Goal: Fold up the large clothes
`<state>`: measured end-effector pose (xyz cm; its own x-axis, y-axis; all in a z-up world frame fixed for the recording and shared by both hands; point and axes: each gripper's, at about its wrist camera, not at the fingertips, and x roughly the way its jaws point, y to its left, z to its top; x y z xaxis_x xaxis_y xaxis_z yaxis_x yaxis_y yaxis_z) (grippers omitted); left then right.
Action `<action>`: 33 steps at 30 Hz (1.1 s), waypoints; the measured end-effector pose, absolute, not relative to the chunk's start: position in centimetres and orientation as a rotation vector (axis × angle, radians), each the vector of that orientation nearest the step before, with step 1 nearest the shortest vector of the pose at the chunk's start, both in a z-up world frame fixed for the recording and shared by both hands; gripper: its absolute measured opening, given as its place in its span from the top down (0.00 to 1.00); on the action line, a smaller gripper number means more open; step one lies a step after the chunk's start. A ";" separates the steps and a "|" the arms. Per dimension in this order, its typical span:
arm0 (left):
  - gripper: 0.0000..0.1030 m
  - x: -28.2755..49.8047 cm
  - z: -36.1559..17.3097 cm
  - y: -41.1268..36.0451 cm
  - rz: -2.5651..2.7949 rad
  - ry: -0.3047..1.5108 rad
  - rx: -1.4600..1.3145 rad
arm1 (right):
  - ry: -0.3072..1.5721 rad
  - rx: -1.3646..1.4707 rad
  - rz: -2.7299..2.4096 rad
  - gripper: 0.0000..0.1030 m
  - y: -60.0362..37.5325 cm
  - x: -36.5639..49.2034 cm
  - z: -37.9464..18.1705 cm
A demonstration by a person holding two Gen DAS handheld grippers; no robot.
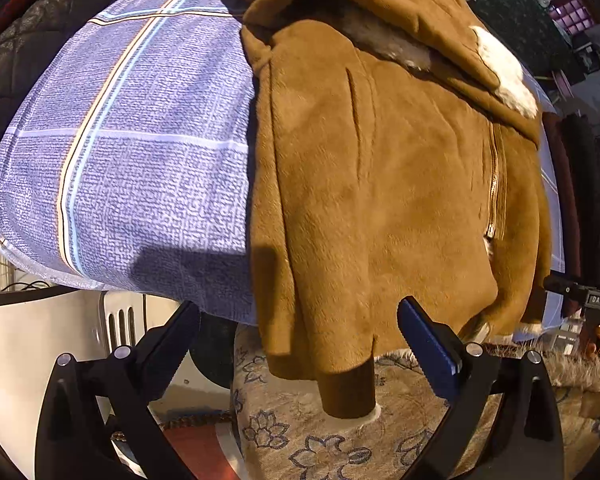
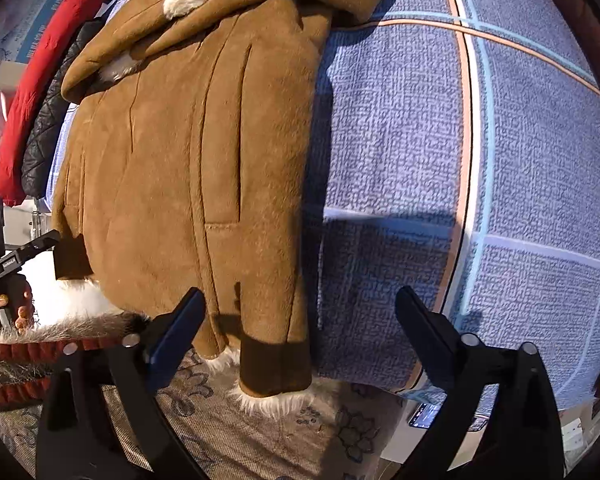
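The brown coat (image 1: 380, 184) lies on the bed (image 1: 140, 160), its cuffs hanging over the near edge, and both the left gripper (image 1: 300, 344) and right gripper (image 2: 300, 336) gape empty, so a one-sided grab could drag it off.

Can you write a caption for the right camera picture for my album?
Open right gripper above brown jacket's cuff on blue checked sheet.

A blue checked sheet (image 1: 140, 168) is covering the bed in front of me, crossed by pale blue and orange stripes. A floral cushion (image 2: 228, 432) is lying at its near edge. A red padded garment (image 2: 40, 92) and a black quilted one (image 2: 50, 128) are lying side by side along the far left. A phone (image 2: 422, 416) is glowing below the sheet's edge.
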<state>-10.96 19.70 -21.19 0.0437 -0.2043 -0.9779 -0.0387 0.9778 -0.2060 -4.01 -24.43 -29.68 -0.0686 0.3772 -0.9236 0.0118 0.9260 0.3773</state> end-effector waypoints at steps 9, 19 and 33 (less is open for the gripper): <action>0.23 -13.0 -25.4 18.7 -0.107 1.592 -0.155 | 1.713 0.363 0.368 0.31 -22.6 -6.1 -32.1; 0.82 -12.9 -23.5 17.6 -0.203 1.572 -0.155 | 1.691 0.414 0.445 0.80 -22.4 -6.4 -30.7; 0.88 -8.1 -13.6 17.7 -0.266 1.346 -0.276 | 1.411 0.622 0.609 0.83 -20.9 0.5 -20.9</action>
